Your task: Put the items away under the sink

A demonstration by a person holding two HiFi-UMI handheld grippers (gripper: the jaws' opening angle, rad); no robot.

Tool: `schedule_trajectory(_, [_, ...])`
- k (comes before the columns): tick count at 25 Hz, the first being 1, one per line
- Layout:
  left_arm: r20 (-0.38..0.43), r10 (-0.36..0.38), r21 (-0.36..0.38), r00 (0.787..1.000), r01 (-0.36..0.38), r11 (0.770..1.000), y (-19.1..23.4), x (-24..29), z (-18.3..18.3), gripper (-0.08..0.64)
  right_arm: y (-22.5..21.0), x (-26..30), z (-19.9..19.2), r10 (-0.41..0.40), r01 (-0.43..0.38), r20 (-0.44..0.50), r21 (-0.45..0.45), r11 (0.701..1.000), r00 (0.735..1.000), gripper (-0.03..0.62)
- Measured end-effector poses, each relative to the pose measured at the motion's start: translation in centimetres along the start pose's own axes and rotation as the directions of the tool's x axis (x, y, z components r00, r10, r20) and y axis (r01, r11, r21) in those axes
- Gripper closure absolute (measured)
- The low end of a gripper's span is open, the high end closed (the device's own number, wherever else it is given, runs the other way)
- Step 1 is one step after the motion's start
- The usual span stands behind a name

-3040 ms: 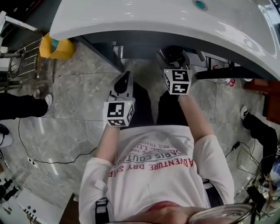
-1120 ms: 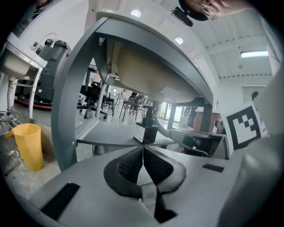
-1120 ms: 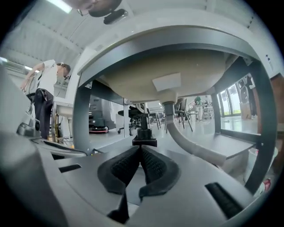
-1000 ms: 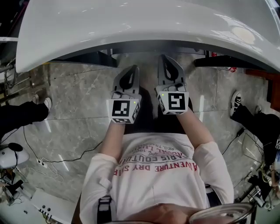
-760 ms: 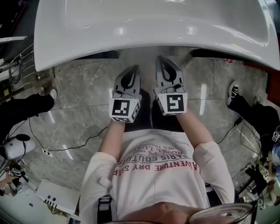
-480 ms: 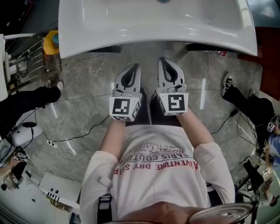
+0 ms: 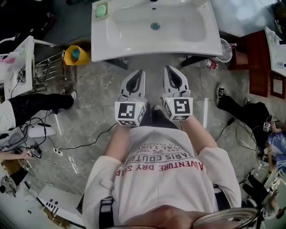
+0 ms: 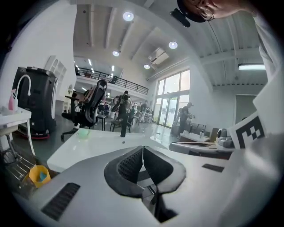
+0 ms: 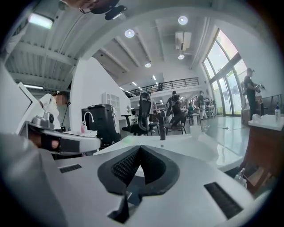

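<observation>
The white sink (image 7: 134, 31) lies at the top of the head view, seen from above, with a drain (image 7: 155, 26) and a green pad (image 7: 101, 10) on its far left corner. My left gripper (image 7: 141, 71) and right gripper (image 7: 167, 68) hang side by side over the floor, just short of the sink's front edge, tips pointing at it. Both are shut with nothing between the pads. In the left gripper view the jaws (image 8: 142, 148) meet in front of the sink (image 8: 88, 144). The right gripper (image 9: 140, 148) looks the same. The space under the sink is hidden.
A yellow bucket (image 7: 75, 54) stands left of the sink by a metal rack (image 7: 47, 69). At the right sit a clear container (image 7: 225, 50), a plastic bottle (image 7: 210, 64) and a brown cabinet (image 7: 252, 62). People's legs (image 7: 40, 102) and cables (image 7: 80, 145) are on the floor.
The view has risen from below the sink's rim to well above it, so the whole basin shows. Both grippers came back from under the sink and now sit level, side by side.
</observation>
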State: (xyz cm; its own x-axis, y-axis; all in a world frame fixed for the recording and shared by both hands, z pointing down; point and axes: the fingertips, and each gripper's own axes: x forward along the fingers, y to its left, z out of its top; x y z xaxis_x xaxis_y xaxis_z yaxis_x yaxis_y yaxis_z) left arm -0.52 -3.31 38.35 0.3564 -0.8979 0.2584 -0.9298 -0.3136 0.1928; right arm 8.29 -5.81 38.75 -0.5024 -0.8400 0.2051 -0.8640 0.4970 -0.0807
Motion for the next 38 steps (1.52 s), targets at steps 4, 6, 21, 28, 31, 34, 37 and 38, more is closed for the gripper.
schedule_trajectory(4, [0.080, 0.019, 0.015, 0.997, -0.020, 1.000, -1.1, -2.7, 5.7, 0.532, 0.7, -1.9, 5.9, 0.014, -0.013, 0.063, -0.023, 1.000, 0.998, 0.568])
schedule_trajectory(6, [0.112, 0.026, 0.029, 0.993, -0.030, 0.999, -1.8, -3.7, 7.3, 0.533, 0.7, -3.0, 7.6, 0.017, -0.014, 0.073, -0.036, 0.999, 0.997, 0.568])
schedule_trajectory(21, [0.165, 0.027, 0.071, 0.986, -0.039, 0.997, -6.2, -9.3, 8.6, 0.533, 1.9, -10.7, 9.3, 0.008, -0.005, 0.113, -0.025, 1.000, 0.994, 0.568])
schedule_trajectory(28, [0.161, 0.009, 0.082, 0.987, -0.022, 0.996, -7.2, -10.3, 8.5, 0.532, 2.0, -12.2, 9.5, 0.000, 0.002, 0.112, -0.018, 1.000, 0.994, 0.568])
schedule_trajectory(31, [0.152, 0.007, 0.078, 0.988, -0.019, 0.997, -6.8, -10.2, 8.3, 0.532, 2.3, -12.1, 9.4, 0.002, 0.001, 0.110, -0.029, 1.000, 0.994, 0.568])
schedule_trajectory(34, [0.150, 0.001, 0.077, 0.989, -0.013, 0.997, -6.6, -10.4, 8.3, 0.533, 2.7, -12.0, 9.4, 0.004, 0.000, 0.110, -0.039, 0.999, 0.994, 0.568])
schedule_trajectory(37, [0.146, -0.006, 0.081, 0.989, -0.006, 0.997, -6.7, -10.3, 8.0, 0.532, 2.7, -12.1, 8.9, 0.002, 0.001, 0.101, -0.035, 0.999, 0.995, 0.568])
schedule_trajectory(38, [0.144, -0.005, 0.083, 0.989, -0.007, 0.996, -6.8, -10.3, 7.8, 0.532, 2.6, -12.1, 8.6, 0.003, 0.000, 0.097, -0.031, 1.000, 0.995, 0.568])
